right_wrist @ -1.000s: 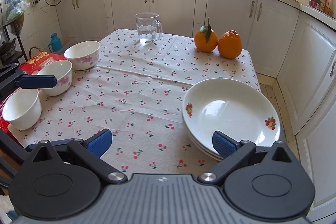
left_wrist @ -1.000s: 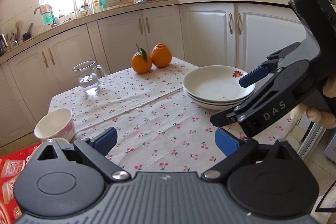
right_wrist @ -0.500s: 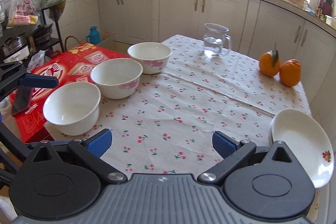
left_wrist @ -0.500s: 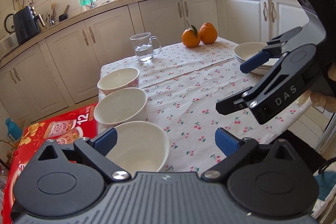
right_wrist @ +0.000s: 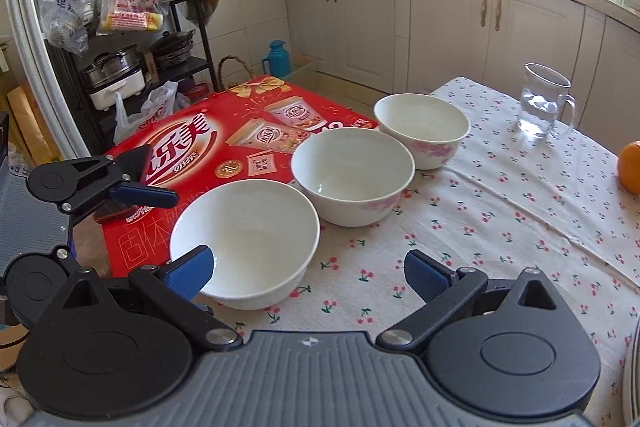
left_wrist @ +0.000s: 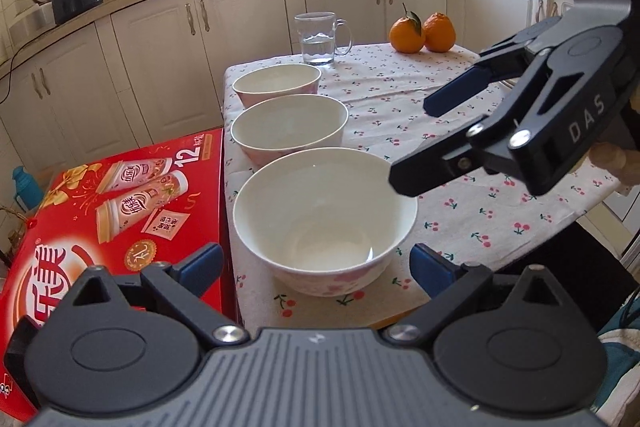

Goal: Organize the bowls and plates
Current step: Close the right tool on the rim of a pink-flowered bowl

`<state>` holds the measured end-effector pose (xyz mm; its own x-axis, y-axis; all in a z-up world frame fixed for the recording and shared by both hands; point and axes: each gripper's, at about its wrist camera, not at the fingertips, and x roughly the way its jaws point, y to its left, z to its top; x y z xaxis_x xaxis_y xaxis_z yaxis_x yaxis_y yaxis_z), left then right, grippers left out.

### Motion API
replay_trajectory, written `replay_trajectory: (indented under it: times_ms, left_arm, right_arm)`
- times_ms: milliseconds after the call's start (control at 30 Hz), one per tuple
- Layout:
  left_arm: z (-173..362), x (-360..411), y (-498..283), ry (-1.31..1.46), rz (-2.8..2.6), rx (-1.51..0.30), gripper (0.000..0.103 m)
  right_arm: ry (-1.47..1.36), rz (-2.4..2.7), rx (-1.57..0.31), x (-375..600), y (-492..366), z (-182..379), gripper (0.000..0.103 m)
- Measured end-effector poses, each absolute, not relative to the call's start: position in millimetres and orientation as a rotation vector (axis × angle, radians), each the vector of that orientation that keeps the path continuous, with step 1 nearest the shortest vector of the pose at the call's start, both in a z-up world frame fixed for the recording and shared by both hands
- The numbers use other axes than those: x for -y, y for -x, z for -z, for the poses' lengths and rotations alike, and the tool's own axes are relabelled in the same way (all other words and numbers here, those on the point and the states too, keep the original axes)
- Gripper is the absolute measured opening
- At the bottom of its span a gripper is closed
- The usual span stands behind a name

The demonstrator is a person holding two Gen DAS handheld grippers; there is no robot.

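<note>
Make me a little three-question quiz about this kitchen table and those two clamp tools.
1. True or false: the three white ceramic bowls with pink flowers are stacked.
2. What sits beside the table, next to the bowls? A) blue bucket B) red printed carton C) wooden stool
3. Fill in: the clear glass mug holds ____.

Key
1. False: nearest bowl, middle bowl and far bowl stand in a row. The left gripper and right gripper are open.
2. B, the red printed carton.
3. Water, in the clear glass mug.
</note>
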<state>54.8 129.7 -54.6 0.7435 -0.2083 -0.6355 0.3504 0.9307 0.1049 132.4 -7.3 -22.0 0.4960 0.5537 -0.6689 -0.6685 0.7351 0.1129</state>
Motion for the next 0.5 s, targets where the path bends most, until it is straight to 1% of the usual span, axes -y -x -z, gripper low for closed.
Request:
replay_trajectory:
  times_ms: [100,200,267,333,400,500]
  left_arm:
    - [58,-128,-58,-0.22,0.324,-0.665,0.098]
    - [61,-127,-61,-0.208,0.335,-0.676,0.095]
    - [62,-127,-61,-0.202,0.337,-0.675,0.094]
    - [61,-128,-62,-0.198,0.339,-0.67,0.092]
    - [61,-128,-63,-0.2,0.338,-0.671,0.091]
    - [62,-128,-65,-0.202,0.337,-0.671,0.09]
  right_arm:
    - [0.16,-0.781,-0.77,-2,-140,29,0.101]
    - [0.157,-0.808,-0.793,-10,-146,34,0.096]
    - [0.153,-0.818,-0.815,-13,-150,39,0.086]
    - [0.142,-0.826,-0.829,-14,-153,43,0.082]
    - [0.126,-0.836,-0.836,-14,-157,45,0.081]
    - [0.101,-0.85,-0.845,-14,-161,48,0.075]
